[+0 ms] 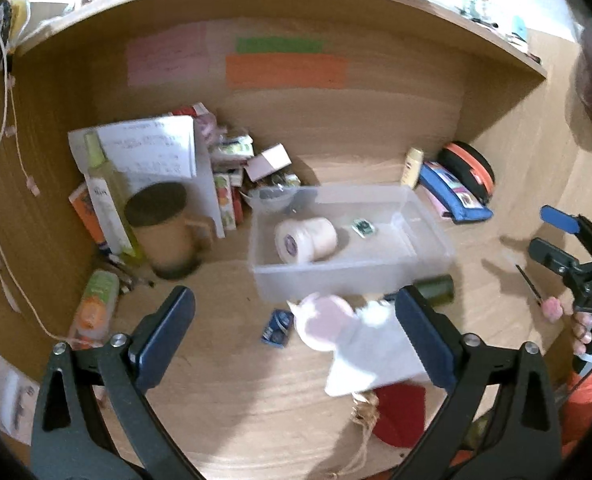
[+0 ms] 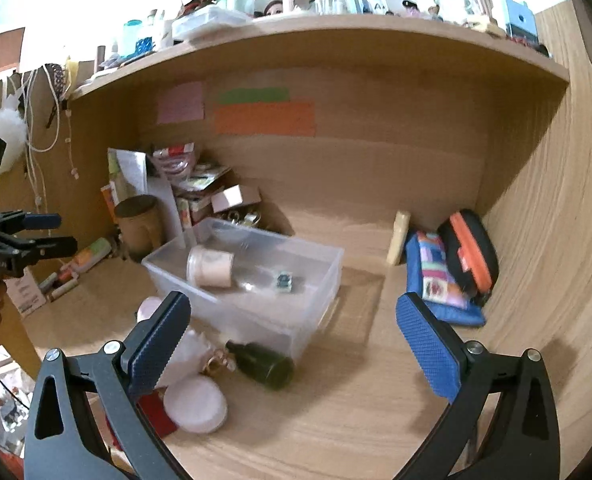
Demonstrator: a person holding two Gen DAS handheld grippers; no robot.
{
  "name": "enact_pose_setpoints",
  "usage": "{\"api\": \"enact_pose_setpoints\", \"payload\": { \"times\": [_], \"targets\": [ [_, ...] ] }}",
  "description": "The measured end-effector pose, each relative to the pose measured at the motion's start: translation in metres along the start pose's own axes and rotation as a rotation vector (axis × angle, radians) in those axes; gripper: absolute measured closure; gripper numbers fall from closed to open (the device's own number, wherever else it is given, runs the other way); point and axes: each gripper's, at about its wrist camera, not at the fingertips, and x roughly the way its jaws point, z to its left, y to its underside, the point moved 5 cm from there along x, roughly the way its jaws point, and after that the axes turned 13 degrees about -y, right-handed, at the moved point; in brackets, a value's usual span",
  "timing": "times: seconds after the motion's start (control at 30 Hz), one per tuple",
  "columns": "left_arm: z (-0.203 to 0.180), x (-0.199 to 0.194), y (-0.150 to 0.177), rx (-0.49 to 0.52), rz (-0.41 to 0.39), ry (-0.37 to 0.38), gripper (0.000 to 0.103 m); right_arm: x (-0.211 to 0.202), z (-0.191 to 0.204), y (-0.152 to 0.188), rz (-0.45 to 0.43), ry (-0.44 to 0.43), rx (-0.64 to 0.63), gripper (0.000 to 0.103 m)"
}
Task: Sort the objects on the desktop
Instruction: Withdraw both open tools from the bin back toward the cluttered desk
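Desktop clutter lies on a wood-grain desk [image 2: 355,420] around both claws. Left gripper [image 1: 296,328] is spread wide with nothing between its smooth dark pads, hovering above a round pink-white compact [image 1: 323,326] and a blurred white sheet [image 1: 375,360]. Right gripper [image 2: 292,340] also gapes wide and empty, its blue pads knurled. Just ahead lies a dark glass bottle [image 2: 266,364] on its side against a translucent plastic bin [image 2: 315,304], which holds a cream cylindrical roll [image 2: 212,267] and a small packet [image 2: 284,281].
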Motion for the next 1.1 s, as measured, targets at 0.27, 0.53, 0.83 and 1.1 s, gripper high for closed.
{"api": "enact_pose_setpoints", "payload": {
  "times": [0.27, 0.53, 0.83, 1.1],
  "targets": [
    [-0.022, 0.009, 0.051, -0.013, 0.078, 0.023, 0.001, 0.007, 0.010, 0.040, 0.052, -0.016, 0.040, 0.000],
    [-0.052, 0.018, 0.097, -0.010, 0.140, 0.036, 0.001, 0.020, 0.010, 0.074, 0.103, -0.049, 0.099, 0.000],
    [-0.066, 0.045, 0.135, -0.075, 0.268, 0.084, 0.001, 0.042, 0.019, 0.103, 0.189, -0.110, 0.075, 0.000],
    [-0.077, 0.053, 0.142, -0.038, 0.272, 0.090, 0.001, 0.071, 0.041, 0.121, 0.272, -0.167, -0.003, 0.001]
  ]
}}
